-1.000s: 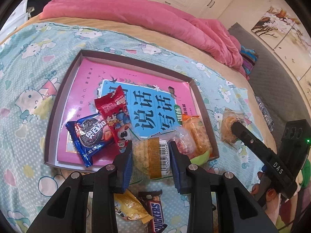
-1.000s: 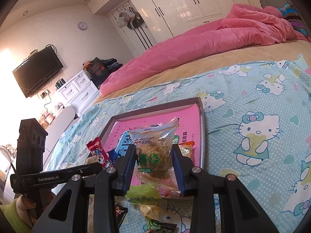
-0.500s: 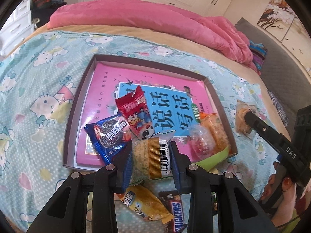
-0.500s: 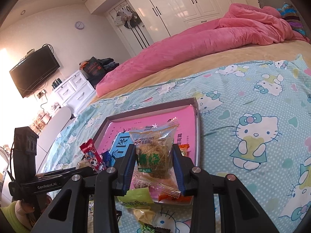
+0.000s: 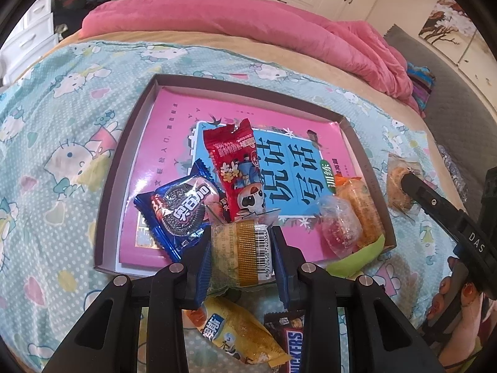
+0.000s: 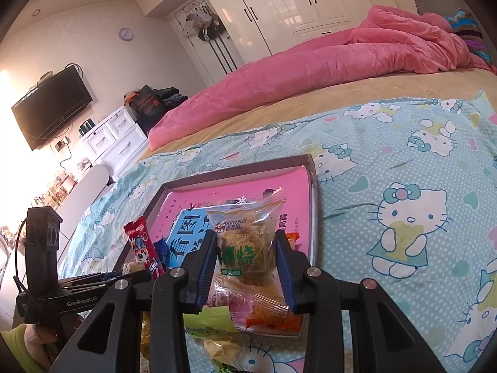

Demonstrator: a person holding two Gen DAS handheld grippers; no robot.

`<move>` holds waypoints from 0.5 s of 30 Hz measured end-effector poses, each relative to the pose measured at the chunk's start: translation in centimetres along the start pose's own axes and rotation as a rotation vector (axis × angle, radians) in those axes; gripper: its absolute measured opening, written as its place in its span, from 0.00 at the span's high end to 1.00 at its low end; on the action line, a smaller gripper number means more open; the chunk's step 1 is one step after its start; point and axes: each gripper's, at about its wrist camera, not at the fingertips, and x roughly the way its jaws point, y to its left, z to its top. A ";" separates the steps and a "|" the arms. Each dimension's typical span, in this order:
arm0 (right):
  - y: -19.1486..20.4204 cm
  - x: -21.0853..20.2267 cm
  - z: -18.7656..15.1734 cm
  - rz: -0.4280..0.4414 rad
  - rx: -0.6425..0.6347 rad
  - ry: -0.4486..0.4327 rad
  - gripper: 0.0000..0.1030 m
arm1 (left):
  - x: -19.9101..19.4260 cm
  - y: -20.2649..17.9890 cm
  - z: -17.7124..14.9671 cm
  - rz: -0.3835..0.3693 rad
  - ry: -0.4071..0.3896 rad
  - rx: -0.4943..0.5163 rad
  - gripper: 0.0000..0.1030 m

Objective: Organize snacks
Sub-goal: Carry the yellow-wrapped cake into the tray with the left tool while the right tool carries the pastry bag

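The left gripper (image 5: pixel 242 258) pinches a gold-banded clear snack pack (image 5: pixel 240 256) in its jaws over the near edge of the brown cardboard tray (image 5: pixel 115 180). The right gripper (image 6: pixel 245 267) pinches a clear crinkly snack bag with green writing (image 6: pixel 245 242).

The left claw (image 5: pixel 242 256) has swung its barcoded snack (image 5: pixel 243 255) nearer the tray (image 5: pixel 115 168).

The bed (image 5: pixel 77 143), under a Hello Kitty sheet, carries a shallow box (image 5: pixel 124 168). Beyond the box lies a pink quilt (image 5: pixel 248 28); nearer than it, a yellow snack packet (image 5: pixel 236 335) and a Snickers bar (image 5: pixel 292 342).
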 end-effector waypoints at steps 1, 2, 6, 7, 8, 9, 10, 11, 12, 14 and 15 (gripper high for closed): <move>0.1 0.1 0.0 -0.002 -0.005 0.002 0.64 | 0.0 -0.1 0.0 0.000 0.000 0.001 0.66; 0.2 0.2 -0.1 -0.004 -0.012 0.004 0.64 | 0.0 -0.1 0.0 -0.002 0.000 0.002 0.66; 0.3 0.6 -0.2 -0.003 -0.016 0.013 0.64 | 0.2 -0.3 0.1 -0.005 0.000 0.003 0.66; 0.2 0.6 -0.3 -0.007 -0.017 0.014 0.64 | 0.3 -0.3 0.2 -0.008 0.002 0.002 0.66; 0.1 0.7 -0.4 -0.014 -0.019 0.016 0.64 | 0.4 -0.4 0.2 -0.013 0.006 0.001 0.66; 0.0 0.8 -0.4 -0.018 -0.018 0.017 0.64 | 0.5 -0.4 0.3 -0.019 0.010 -0.002 0.66; -0.1 0.8 -0.5 -0.022 -0.015 0.018 0.64 | 0.6 -0.4 0.3 -0.025 0.012 -0.005 0.66; -0.2 0.8 -0.5 -0.026 -0.009 0.019 0.64 | 0.7 -0.5 0.3 -0.027 0.013 -0.004 0.66; -0.3 0.8 -0.6 -0.029 -0.006 0.019 0.64 | 0.7 -0.5 0.3 -0.026 0.012 -0.002 0.66; -0.5 0.9 -0.7 -0.037 0.000 0.021 0.64 | 0.9 -0.8 0.4 -0.027 0.013 0.002 0.66; -0.6 1.0 -0.7 -0.039 0.000 0.023 0.64 | 1.0 -0.8 0.4 -0.026 0.012 0.004 0.66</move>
